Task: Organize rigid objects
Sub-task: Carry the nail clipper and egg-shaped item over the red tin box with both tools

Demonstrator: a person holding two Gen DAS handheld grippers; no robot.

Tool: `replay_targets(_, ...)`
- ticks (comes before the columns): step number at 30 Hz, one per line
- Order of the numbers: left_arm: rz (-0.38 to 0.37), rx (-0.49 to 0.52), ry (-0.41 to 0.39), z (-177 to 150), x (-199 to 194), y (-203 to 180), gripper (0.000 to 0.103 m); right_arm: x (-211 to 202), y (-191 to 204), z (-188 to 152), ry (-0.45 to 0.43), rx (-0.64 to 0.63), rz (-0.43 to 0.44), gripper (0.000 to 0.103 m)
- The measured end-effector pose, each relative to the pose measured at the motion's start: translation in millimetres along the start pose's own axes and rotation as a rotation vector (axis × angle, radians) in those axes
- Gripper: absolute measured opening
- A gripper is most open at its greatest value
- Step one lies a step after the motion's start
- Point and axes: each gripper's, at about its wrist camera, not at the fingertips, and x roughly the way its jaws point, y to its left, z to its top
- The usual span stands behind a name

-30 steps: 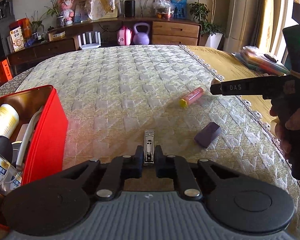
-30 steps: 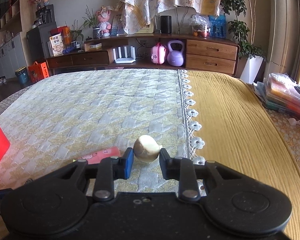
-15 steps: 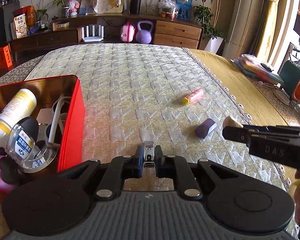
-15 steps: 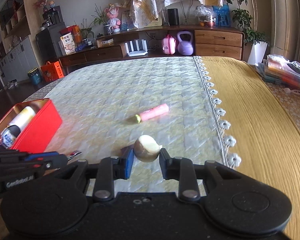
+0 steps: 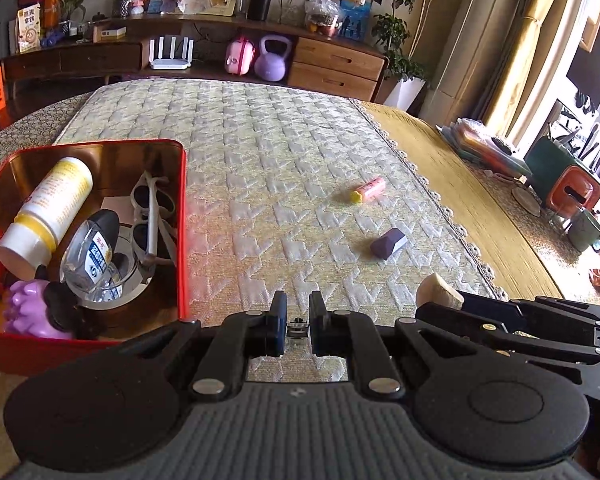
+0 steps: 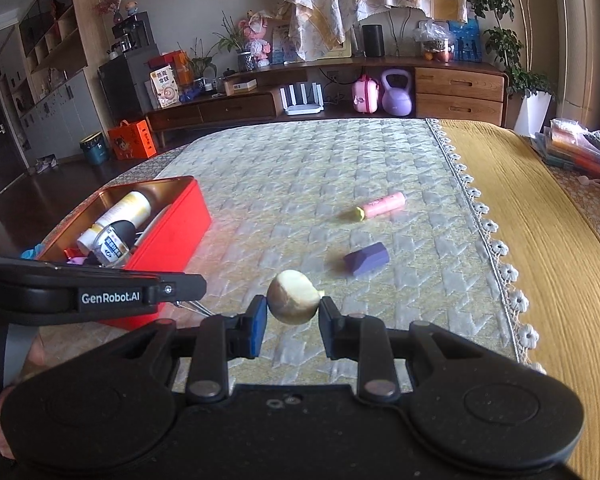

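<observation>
My left gripper (image 5: 297,322) is shut on a metal nail clipper (image 5: 297,325), held above the quilt just right of the red tin box (image 5: 182,216). The box also shows in the right wrist view (image 6: 180,224). My right gripper (image 6: 293,314) is shut on a round cream seashell (image 6: 294,297); the shell also shows at the right in the left wrist view (image 5: 438,290). A pink tube (image 5: 367,189) and a purple block (image 5: 388,243) lie on the quilt beyond both grippers.
The box holds a white-and-yellow bottle (image 5: 46,212), sunglasses (image 5: 152,216), a small clear bottle (image 5: 96,256) and a purple toy (image 5: 28,312). A yellow cloth (image 6: 540,240) covers the table's right side. A low cabinet (image 6: 300,96) stands behind.
Both grippers have risen and drawn back toward the near side. The left one swung left over toward the box, whose inside now shows. The right gripper now sits close beside the left.
</observation>
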Motion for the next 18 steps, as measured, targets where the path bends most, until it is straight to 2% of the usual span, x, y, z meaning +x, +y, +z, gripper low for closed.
replay_targets(6,-0.02,-0.046,0.003,2.3,-14.7,17.5,0.011,-6.7,21.7,-0.3,-0.003,-0.018,0.009,0.027)
replay_targets(10,-0.032,-0.069,-0.021,8.9,-28.9,29.8,0.007,-7.4,36.3,4.8,-0.006,-0.043,0.016,0.027)
replay_targets(15,-0.029,-0.059,-0.051,18.3,-43.0,42.3,0.007,-4.4,53.0,11.7,-0.012,-0.073,0.019,0.027)
replay_targets(18,-0.062,-0.039,-0.017,16.4,-43.2,49.2,0.007,-2.7,56.8,10.9,-0.007,-0.075,0.021,0.027)
